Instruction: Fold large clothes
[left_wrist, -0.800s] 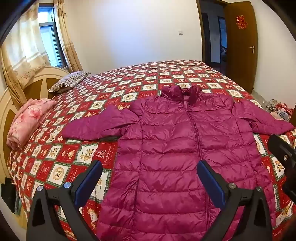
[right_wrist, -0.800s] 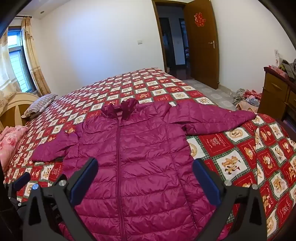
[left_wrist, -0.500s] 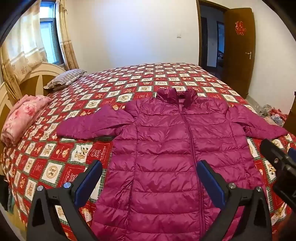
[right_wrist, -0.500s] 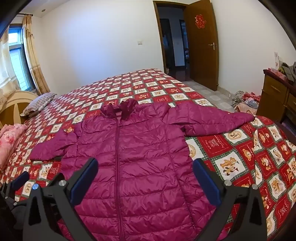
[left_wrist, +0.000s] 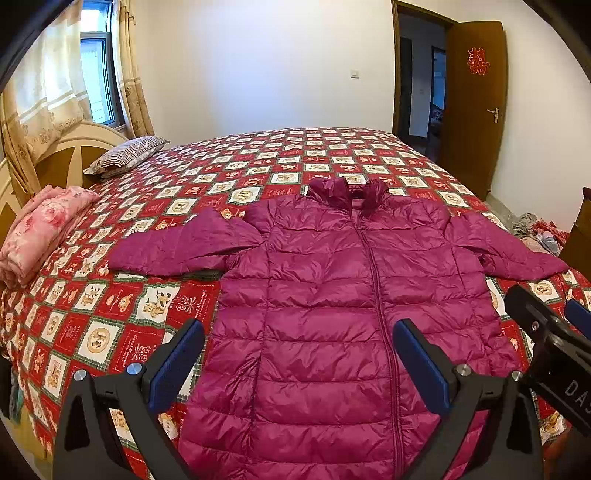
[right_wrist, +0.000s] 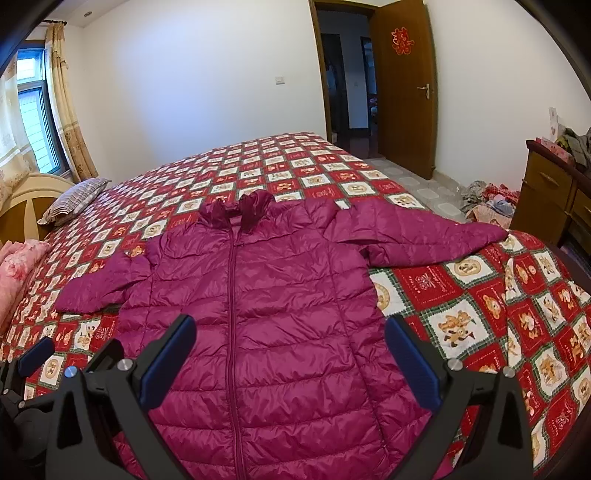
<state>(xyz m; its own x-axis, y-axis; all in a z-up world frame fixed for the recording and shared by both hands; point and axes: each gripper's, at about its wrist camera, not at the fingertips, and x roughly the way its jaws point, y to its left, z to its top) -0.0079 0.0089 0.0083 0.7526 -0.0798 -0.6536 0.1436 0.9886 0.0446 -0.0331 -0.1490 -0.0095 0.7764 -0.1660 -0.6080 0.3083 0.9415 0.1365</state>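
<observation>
One magenta puffer jacket on bed, two grippers, left and right, wide open, empty.

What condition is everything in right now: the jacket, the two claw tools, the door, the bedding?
Magenta puffer jacket: zipped, flat on the bed, front up, both sleeves spread, unfolded.
Left gripper: open, empty, above the jacket's hem.
Right gripper: open, empty, above the jacket.
Wooden door: open.
Pink blanket: folded by the headboard.
Striped pillow: lying flat.

left gripper fingers spread wide, right gripper likewise
</observation>
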